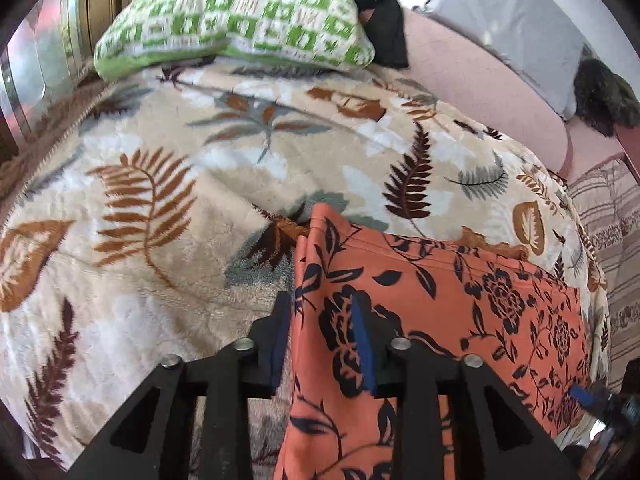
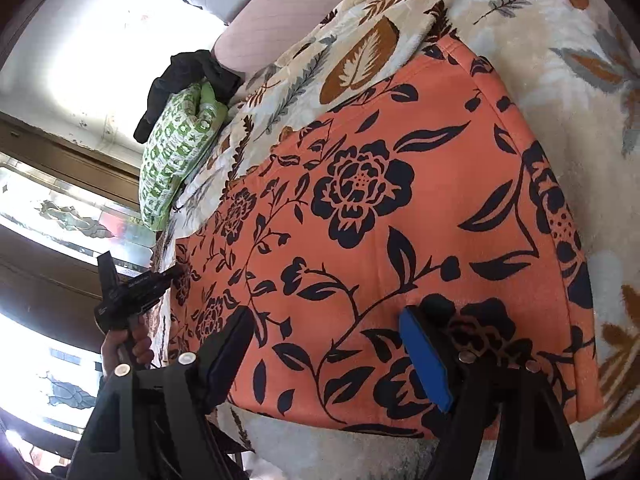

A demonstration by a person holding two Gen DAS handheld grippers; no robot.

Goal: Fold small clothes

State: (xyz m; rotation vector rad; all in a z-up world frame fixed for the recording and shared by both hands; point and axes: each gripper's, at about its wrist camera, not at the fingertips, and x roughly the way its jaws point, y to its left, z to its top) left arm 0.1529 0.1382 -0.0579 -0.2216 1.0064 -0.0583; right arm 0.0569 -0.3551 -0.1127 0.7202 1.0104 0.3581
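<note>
A thin orange cloth point(image 2: 400, 220) printed with black flowers lies flat on a plush, leaf-patterned blanket point(image 1: 180, 168) covering the bed. In the left wrist view its hemmed left edge runs from 12 toward 6 o'clock, between the parted fingers of the left hand-held gripper point(image 1: 324, 344), which pinch nothing. The right hand-held gripper point(image 2: 328, 352) stands wide apart over the cloth's near edge, blue pads clear of the fabric. Bare blanket lies open at 9 o'clock. A green-checked pillow point(image 1: 240, 20) and dark garment point(image 1: 380, 12) sit at 12.
</note>
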